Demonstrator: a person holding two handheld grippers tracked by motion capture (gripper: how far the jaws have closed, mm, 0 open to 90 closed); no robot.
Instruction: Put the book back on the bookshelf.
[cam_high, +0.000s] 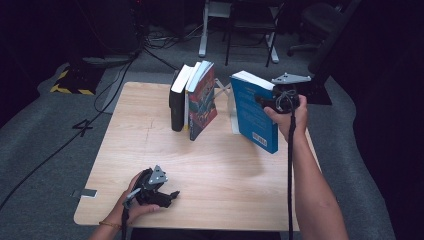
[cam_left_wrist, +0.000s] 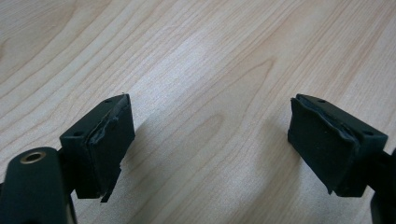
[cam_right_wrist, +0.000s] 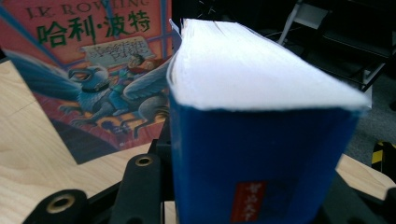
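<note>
Right claw (cam_high: 270, 101) clamped on the spine of a blue book (cam_high: 254, 112), held upright above the tabletop (cam_high: 150, 150) near its far right edge. Three books (cam_high: 194, 97) stand mid far edge. Left claw (cam_high: 172, 196), jaws apart, rests near the front-left corner.

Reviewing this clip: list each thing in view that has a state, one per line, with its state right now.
Blue book: shut, upright, clamped in the right gripper, apart from the row.
Illustrated book: shut, standing on the table, leaning against its neighbours.
Black book: shut, upright, at the left end of the row.
Left gripper: open, holding nothing, low over bare wood.
Right gripper: shut on the blue book.
</note>
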